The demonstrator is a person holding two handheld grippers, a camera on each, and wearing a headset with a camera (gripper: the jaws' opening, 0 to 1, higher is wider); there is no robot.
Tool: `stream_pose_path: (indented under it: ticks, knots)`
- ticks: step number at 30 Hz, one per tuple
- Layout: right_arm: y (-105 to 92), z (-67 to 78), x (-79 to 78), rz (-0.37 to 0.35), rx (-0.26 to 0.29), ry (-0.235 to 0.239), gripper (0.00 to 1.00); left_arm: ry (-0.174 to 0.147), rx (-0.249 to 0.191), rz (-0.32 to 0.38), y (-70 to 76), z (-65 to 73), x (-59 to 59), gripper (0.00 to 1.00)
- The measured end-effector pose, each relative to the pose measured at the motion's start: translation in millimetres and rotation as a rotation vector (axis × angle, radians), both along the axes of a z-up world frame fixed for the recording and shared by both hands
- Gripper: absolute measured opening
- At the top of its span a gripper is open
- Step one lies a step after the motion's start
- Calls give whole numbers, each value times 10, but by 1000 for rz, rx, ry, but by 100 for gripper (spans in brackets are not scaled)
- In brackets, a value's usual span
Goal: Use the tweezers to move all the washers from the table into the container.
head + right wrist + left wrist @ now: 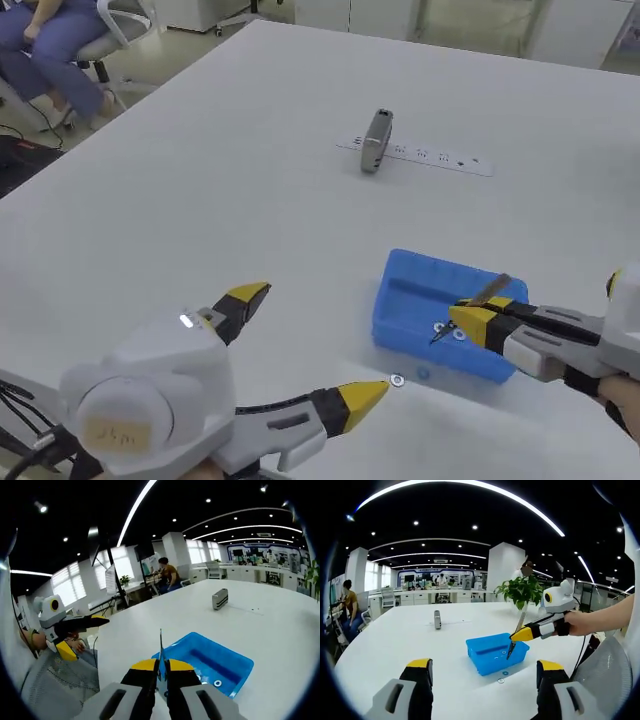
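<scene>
Left gripper (305, 345), jaws spread wide and empty, sits with a washer (397, 380) lying flat on the table (250, 200) just off its right jaw tip. Past that, the right gripper (467, 319), clamped tight on tweezers (511, 647), aims their points down into the blue container (400, 300). The loose washer lies just short of it, nearer the person.

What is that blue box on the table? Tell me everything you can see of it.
The container is a shallow, open-topped rectangular tray in bright blue, plastic by its look, lying flat on the white table. At least two washers lie inside; another washer rests on the table just outside its near wall. The tweezers, held by the right gripper, dip into it.
</scene>
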State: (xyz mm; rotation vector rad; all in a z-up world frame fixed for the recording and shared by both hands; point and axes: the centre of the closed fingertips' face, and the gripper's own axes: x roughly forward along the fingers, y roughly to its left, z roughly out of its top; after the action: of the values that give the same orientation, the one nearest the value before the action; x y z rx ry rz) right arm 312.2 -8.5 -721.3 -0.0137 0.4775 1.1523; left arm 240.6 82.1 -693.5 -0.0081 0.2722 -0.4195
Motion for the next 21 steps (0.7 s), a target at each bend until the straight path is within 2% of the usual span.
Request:
stream_pose_path:
  ticks: [1, 3, 5, 12, 21]
  knots:
    - [14, -21, -20, 10, -11, -15, 3, 2, 2, -1, -3, -4, -1, 87]
    - [47, -67, -70, 26, -11, 7, 3, 3, 7, -1, -1, -11, 0, 87]
    - [64, -140, -92, 35, -29, 10, 3, 6, 9, 2, 7, -19, 1, 87]
    - [54, -385, -69, 38, -88, 38, 3, 13, 10, 3, 17, -37, 4, 86]
    - [51, -439, -51, 37, -107, 30, 3, 23, 20, 3, 15, -57, 4, 85]
